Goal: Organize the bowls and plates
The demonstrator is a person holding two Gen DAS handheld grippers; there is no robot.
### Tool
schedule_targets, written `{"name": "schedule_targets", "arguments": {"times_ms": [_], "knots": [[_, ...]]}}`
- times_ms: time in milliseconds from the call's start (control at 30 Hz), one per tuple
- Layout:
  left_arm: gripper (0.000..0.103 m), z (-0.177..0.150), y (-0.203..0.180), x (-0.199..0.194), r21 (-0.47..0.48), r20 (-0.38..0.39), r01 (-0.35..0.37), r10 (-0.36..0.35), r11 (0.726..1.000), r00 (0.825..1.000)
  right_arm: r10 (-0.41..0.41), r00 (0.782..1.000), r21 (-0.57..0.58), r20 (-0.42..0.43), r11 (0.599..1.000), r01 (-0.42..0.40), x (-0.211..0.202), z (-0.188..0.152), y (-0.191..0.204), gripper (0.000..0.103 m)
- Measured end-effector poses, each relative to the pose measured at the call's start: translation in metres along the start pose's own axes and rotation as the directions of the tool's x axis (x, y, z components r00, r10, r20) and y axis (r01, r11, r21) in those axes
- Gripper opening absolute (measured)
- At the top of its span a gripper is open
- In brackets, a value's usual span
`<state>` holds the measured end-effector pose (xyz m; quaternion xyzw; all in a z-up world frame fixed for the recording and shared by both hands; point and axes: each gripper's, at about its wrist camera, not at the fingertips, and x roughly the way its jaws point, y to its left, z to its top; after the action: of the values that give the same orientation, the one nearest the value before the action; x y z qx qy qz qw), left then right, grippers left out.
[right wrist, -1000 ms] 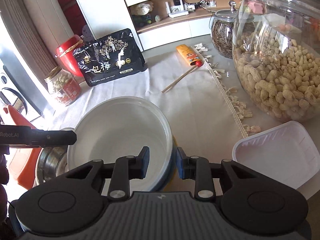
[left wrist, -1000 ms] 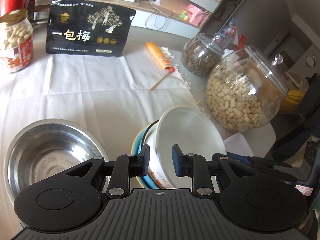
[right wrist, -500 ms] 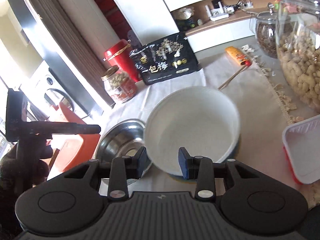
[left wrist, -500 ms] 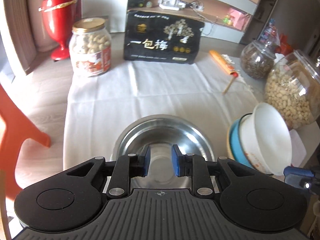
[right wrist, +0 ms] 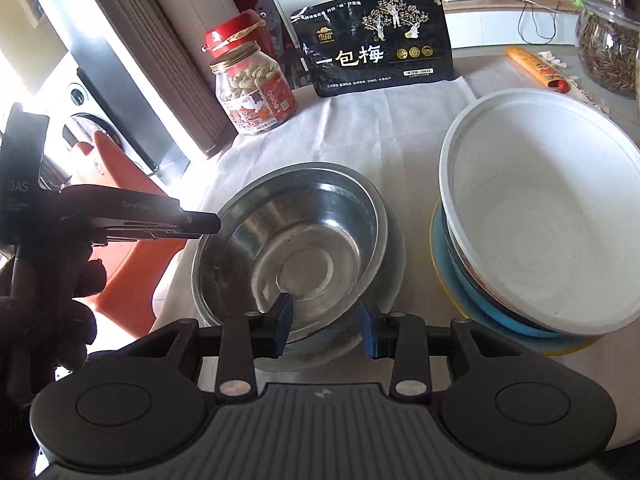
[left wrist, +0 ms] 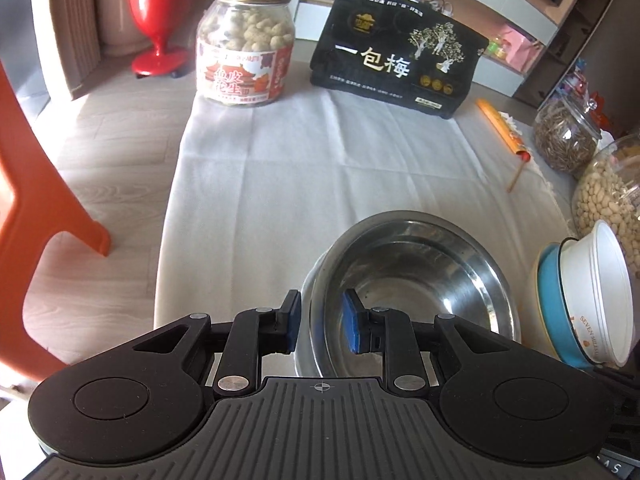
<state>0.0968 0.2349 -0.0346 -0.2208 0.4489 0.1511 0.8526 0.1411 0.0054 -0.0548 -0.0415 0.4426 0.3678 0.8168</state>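
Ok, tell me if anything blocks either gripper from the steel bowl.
Nothing visible does. The left gripper already has its jaws astride the near rim of the steel bowl. The right gripper hangs over the bowl's near edge, nothing between.

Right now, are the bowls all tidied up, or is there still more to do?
Partly done. The white bowl already sits nested in a blue dish on a yellow plate. In hand: the left gripper straddles the steel bowl's near rim, pads not clearly pressing; the right gripper hovers open over its edge. Left to do: the steel bowl still stands apart beside the stack.
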Motion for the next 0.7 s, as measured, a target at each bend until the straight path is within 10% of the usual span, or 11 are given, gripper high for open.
{"name": "schedule_targets", "arguments": {"times_ms": [700], "knots": [[0.022, -0.014, 0.006, -0.009, -0.038, -0.077, 0.033, -0.035, 0.999, 0.996, 0.014, 1.000, 0.035, -0.011, 0.999, -0.014, -0.003, -0.012, -0.008, 0.038]]}}
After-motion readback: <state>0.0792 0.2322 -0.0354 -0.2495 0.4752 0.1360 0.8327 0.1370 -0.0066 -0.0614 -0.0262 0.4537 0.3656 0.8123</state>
